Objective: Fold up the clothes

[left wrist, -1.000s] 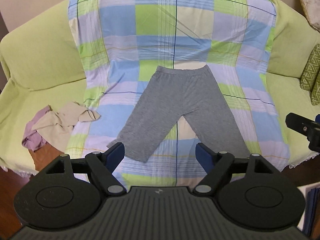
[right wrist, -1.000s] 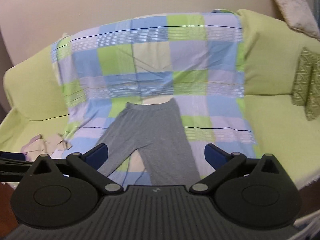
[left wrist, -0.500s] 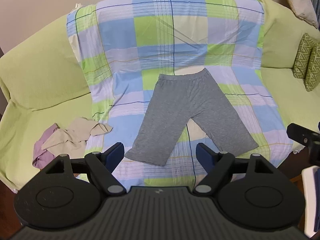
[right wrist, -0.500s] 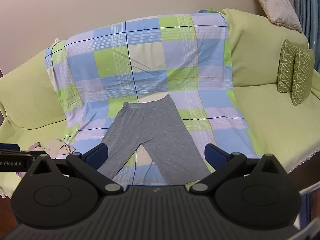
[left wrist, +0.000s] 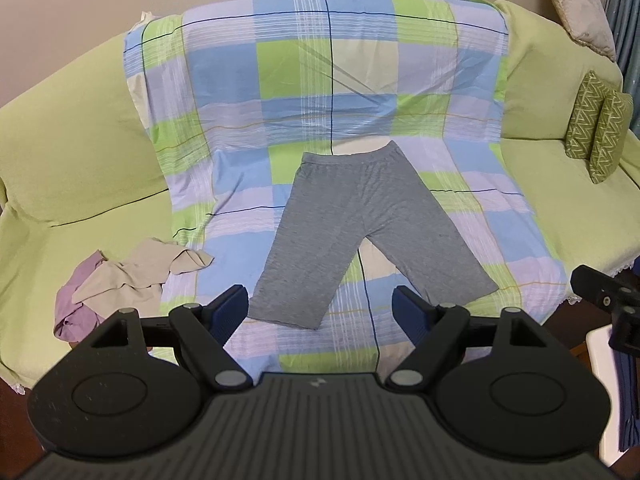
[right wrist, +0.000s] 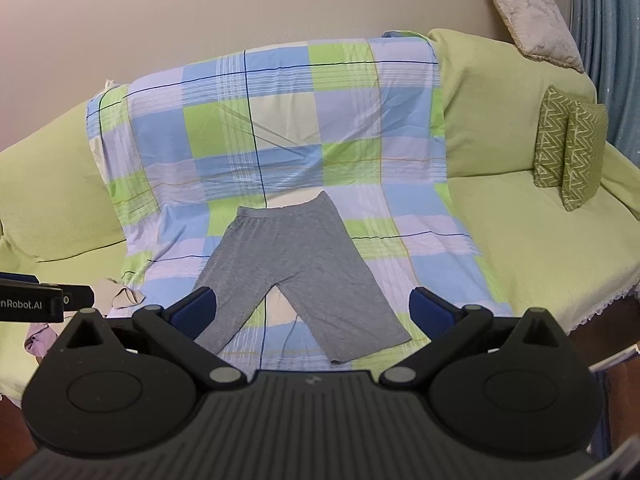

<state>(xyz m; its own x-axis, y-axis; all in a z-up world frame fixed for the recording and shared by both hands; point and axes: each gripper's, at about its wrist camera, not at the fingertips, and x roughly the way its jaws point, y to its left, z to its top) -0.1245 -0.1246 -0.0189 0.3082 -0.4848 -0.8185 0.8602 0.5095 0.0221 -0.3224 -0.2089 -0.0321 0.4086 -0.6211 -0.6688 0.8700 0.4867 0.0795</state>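
Grey knee-length pants [left wrist: 352,220] [right wrist: 288,264] lie flat on a checked blue, green and lilac sheet [left wrist: 320,92] [right wrist: 280,128] draped over a green sofa, waistband toward the backrest, legs spread toward me. My left gripper [left wrist: 320,308] hangs open in front of the sofa, short of the leg hems, holding nothing. My right gripper [right wrist: 314,308] is open too, back from the sofa's front edge and empty. Each gripper's body shows at the edge of the other's view.
A crumpled pile of beige and purple clothes [left wrist: 132,276] lies on the seat left of the sheet. Two patterned green cushions [left wrist: 598,136] [right wrist: 568,148] stand at the right end, a pale pillow [right wrist: 528,20] on the backrest. A white surface [left wrist: 600,380] sits at lower right.
Both grippers have drawn back and risen from the sofa, so the pants look smaller and farther off. Both stay open and the pants have not moved.
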